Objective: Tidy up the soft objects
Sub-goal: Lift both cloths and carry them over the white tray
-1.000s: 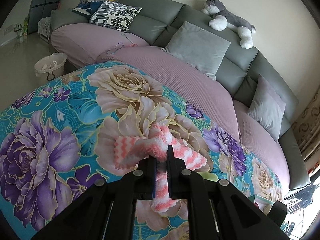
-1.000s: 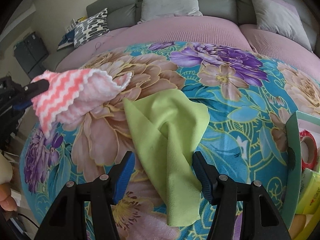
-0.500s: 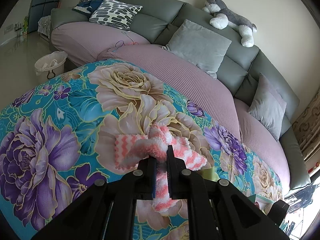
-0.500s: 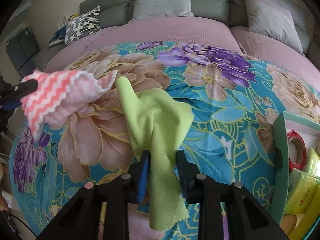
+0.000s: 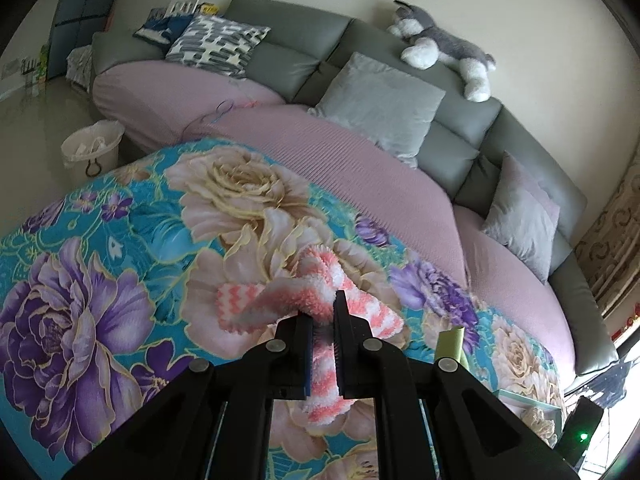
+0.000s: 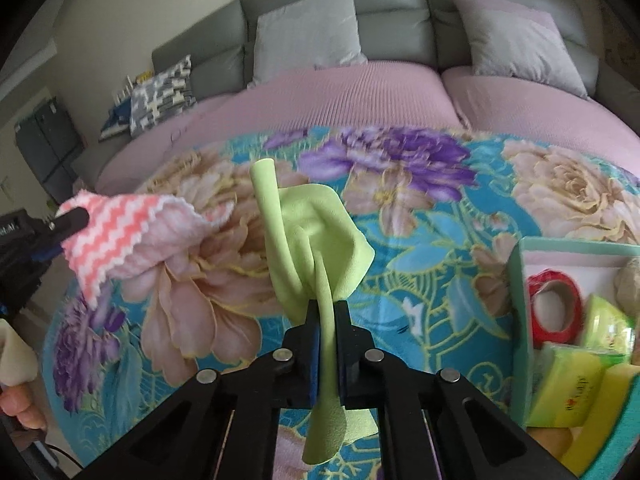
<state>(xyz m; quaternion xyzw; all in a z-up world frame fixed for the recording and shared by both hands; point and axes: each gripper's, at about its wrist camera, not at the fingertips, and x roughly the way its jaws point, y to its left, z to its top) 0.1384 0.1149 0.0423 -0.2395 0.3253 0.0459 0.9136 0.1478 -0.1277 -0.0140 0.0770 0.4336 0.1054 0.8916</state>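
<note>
Both grippers are up over the floral tablecloth [image 5: 120,216] on the counter, each angled down toward it. The left gripper [image 5: 322,320] has its jaws clamped together on the pink-and-white zigzag cloth [image 5: 320,296], which bunches up in front of the fingers and droops down between them, so it's held off the cloth-covered counter. The right gripper [image 6: 327,320] has its jaws pinched on the green cloth [image 6: 316,240], gathered into folds, one corner sticking up and a tail hanging down below the jaws.

What each camera gets that the other doesn't: the left wrist view shows the whole grey sofa [image 5: 460,148] with its pink seat cover, the grey pillow [image 5: 380,100], the patterned pillow [image 5: 216,44], the plush husky [image 5: 444,48] lying on the sofa back, and a white bin [image 5: 92,150] on the floor. It only catches a sliver of the green cloth at lower right. The right wrist view shows the left gripper from the side, at the left edge, with the zigzag cloth hanging from it, well apart from the green one.

Only the right view shows the teal box [image 6: 520,320] at the right edge of the counter. Inside: a red tape roll [image 6: 554,308], yellow-green tissue packs [image 6: 572,392], and a beige thing at the back I can't make out.
</note>
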